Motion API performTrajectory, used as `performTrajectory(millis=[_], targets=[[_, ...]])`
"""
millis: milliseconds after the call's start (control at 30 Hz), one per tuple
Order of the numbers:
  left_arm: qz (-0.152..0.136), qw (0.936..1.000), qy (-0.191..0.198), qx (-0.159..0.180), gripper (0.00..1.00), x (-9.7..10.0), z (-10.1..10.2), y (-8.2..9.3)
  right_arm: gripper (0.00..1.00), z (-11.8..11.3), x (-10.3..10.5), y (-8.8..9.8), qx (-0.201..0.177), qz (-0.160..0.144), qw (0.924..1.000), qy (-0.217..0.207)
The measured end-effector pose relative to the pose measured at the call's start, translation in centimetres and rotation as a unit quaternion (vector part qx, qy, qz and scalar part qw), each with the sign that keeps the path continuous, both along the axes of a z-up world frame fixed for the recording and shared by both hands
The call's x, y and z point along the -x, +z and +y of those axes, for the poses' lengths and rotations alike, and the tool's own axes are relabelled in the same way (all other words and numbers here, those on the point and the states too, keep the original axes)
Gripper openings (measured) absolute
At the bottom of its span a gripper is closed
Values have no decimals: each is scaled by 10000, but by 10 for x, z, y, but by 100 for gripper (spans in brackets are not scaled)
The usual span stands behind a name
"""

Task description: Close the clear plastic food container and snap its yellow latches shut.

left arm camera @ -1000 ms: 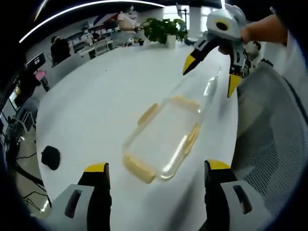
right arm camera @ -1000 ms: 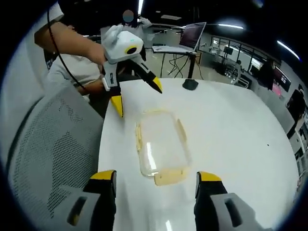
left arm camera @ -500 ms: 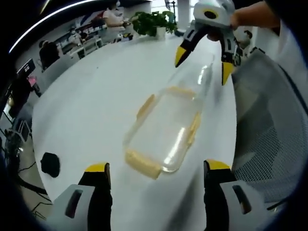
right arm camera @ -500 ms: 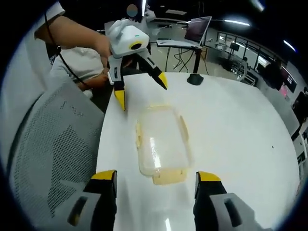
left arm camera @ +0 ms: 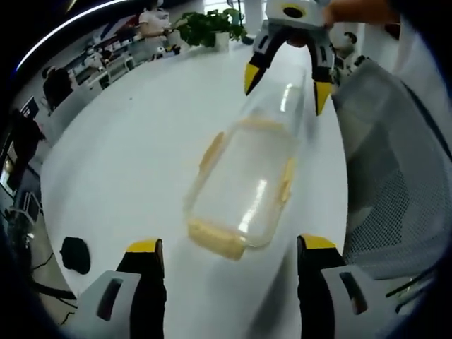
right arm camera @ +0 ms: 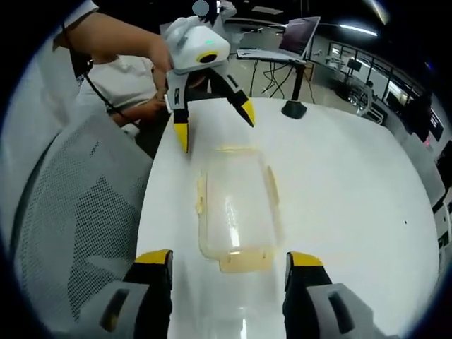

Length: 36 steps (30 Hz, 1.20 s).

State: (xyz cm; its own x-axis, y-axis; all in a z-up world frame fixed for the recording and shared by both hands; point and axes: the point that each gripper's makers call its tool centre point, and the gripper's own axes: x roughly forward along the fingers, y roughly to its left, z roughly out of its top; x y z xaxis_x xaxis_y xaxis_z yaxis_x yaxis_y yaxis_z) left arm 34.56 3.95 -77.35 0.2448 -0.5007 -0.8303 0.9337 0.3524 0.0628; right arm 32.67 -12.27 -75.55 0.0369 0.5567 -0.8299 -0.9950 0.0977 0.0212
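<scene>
Flanking container (left arm camera: 240,191), both fingers (right arm camera: 182,136) spread

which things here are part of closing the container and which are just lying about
For the job:
- clear container on the white table
- its yellow latches
- left tool, open
- right tool, open

Just lying about:
- mesh chair beside the table
- black round object
- potted plant
- laptop on a stand

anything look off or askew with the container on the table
Nothing stands out. The clear container lies flat on the white table, lid on, yellow latches flared outward, not yet snapped. No spill or damage shows.
</scene>
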Motion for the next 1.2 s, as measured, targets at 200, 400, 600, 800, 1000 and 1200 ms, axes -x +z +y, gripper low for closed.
performTrajectory(millis=[200, 400, 600, 800, 1000, 1200], targets=[[58, 9996, -234, -173, 73, -1, 1, -4, 64, 4, 0, -4, 147, 112, 9998, 83], [99, 9984, -416, -363, 72, -2, 3, -8, 63, 4, 0, -10, 371, 160, 9990, 172], [146, 9971, -563, -483, 72, -5, 3, -12, 63, 3, -1, -14, 537, 165, 9980, 278], [133, 9951, -738, -638, 71, -8, 5, -15, 61, 1, -2, -18, 684, 159, 9968, 394], [137, 9937, -843, -725, 70, -9, 7, -17, 63, 0, -3, -22, 751, 188, 9962, 408], [121, 9912, -1002, -862, 69, -9, 8, -22, 63, -2, -6, -27, 862, 147, 9953, 414]])
